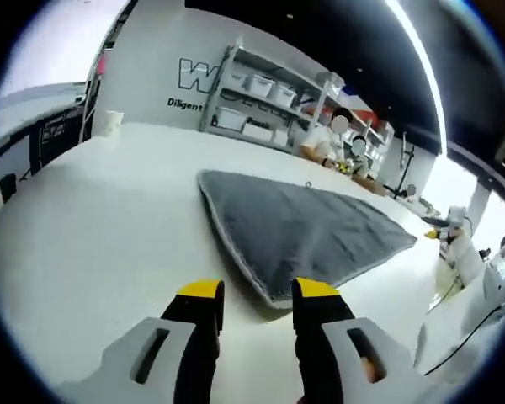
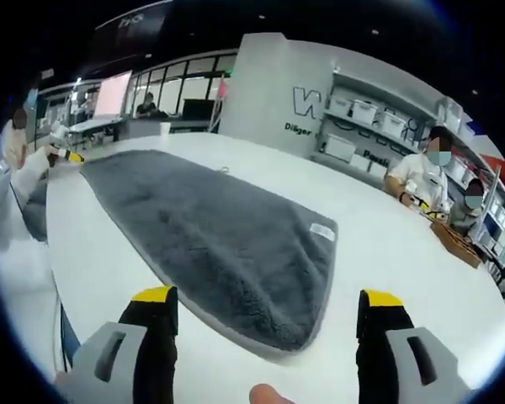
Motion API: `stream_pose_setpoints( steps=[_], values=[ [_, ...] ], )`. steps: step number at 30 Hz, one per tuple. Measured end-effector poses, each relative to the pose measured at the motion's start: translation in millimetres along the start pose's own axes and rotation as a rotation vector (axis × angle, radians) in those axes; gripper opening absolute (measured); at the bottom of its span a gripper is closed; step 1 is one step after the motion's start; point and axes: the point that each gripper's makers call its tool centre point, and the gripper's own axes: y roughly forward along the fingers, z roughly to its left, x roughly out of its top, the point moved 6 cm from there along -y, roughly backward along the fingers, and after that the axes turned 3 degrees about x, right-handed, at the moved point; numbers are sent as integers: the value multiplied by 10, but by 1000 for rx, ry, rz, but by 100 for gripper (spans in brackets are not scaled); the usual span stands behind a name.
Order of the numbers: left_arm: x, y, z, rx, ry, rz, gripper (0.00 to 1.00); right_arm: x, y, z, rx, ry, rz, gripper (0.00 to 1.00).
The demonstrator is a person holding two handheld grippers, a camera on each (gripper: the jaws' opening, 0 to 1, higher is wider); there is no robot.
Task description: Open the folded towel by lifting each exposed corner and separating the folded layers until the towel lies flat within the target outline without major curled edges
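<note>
Left gripper view: my left gripper (image 1: 259,296) stands spread just short of the towel (image 1: 299,227) corner, the right gripper (image 2: 268,305) spread wide too, so I'd pinch the top layer only.

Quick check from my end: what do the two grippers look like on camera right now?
Both match: the left gripper and right gripper each have two black jaws capped with yellow tips, mounted on light grey bodies with a slot-shaped cutout on each side. No cables or markings show on them.
</note>
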Motion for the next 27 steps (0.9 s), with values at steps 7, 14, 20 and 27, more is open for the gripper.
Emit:
stream_pose_setpoints(
  steps=[7,14,20,27],
  values=[
    [177,-86,-190,15,87,-23,55,6,30,36,12,-8,6,88],
    [233,-103,-279,46,150,8,79,-8,24,17,7,-6,11,89],
    [213,-94,-279,83,199,54,89,-36,10,4,-8,6,18,91],
    [168,-85,-255,103,198,98,97,-75,1,5,-13,7,29,93]
  ],
)
